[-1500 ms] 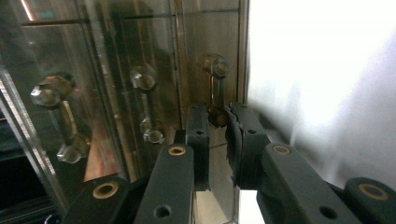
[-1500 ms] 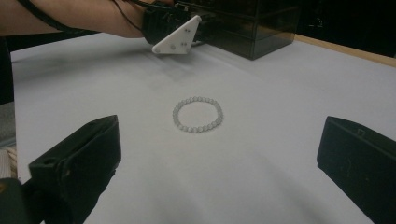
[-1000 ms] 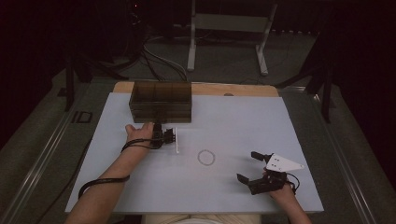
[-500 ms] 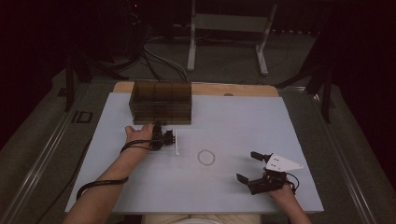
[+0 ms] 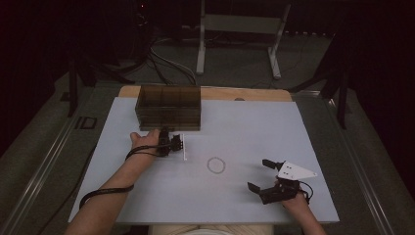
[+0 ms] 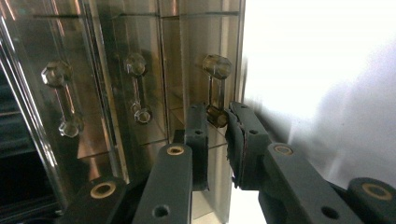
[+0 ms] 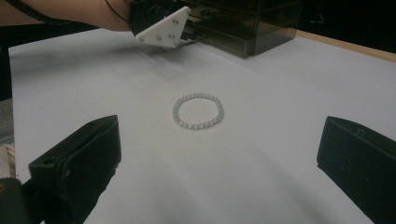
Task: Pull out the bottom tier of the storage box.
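- Your left gripper (image 5: 177, 143) sits at the front face of a smoked-acrylic drawer box (image 5: 170, 106), which stands at about 11 o'clock on the white tabletop (image 5: 244, 127).
- In the left gripper view, its fingers (image 6: 247, 135) are nearly pressed together around the lower end of a faceted clear drawer handle (image 6: 215, 88) on the drawer nearest the box's edge; whether both pads touch the handle, you cannot tell.
- Two more handles of the same kind show on the neighbouring drawers (image 6: 137, 88).
- Your right gripper (image 5: 268, 177) rests at about 4 o'clock on the tabletop, with its fingers (image 7: 79, 158) spread wide and holding nothing.
- A pale beaded bracelet (image 7: 198, 111) lies flat near the tabletop's centre, between the two grippers and apart from both.
- From the right gripper view, the bracelet lies straight ahead at 12 o'clock, with the drawer box beyond it.
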Action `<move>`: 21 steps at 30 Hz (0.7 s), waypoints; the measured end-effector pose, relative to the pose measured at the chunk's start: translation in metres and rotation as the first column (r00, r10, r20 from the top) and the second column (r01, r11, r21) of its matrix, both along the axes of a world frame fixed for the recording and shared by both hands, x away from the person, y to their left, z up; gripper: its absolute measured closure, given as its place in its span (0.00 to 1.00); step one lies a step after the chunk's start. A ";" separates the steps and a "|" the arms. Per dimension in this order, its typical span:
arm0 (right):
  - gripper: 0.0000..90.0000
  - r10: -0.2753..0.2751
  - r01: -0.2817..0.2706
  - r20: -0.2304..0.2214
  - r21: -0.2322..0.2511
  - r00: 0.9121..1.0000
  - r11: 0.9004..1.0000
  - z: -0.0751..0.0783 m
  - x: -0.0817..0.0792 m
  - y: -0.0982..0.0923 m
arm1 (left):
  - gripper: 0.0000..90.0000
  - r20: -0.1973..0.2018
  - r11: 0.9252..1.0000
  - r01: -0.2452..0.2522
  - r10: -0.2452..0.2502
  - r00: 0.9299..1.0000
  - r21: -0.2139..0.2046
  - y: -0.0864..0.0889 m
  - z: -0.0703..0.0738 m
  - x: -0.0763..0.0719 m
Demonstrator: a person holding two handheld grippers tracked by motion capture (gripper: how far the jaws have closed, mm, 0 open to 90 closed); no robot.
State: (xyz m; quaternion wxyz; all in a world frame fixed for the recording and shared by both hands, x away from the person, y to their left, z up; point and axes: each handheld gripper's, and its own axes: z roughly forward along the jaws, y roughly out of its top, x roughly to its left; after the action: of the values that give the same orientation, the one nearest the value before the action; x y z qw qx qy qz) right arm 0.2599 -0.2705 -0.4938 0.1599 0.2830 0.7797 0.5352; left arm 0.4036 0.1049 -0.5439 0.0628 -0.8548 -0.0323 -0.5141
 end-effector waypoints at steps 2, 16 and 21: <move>0.00 -0.001 0.001 -0.002 -0.001 1.000 1.000 0.000 0.000 0.000 | 0.85 -0.035 0.999 0.020 -0.021 0.999 -0.037 0.002 0.003 0.000; 0.00 -0.001 0.001 -0.003 -0.002 1.000 1.000 0.000 0.001 0.000 | 0.64 -0.315 0.942 -0.045 -0.065 0.947 -0.331 0.029 0.050 0.008; 0.00 -0.001 0.001 -0.005 -0.001 1.000 1.000 -0.001 0.001 0.000 | 0.61 -0.424 0.920 -0.083 -0.095 0.901 -0.383 0.044 0.056 0.012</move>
State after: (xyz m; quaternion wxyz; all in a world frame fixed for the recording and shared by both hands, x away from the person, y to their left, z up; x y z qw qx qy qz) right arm 0.2610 -0.2704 -0.4946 0.1582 0.2846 0.7803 0.5339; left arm 0.4152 0.1493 -0.4876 -0.1055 -0.9427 -0.1172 -0.2939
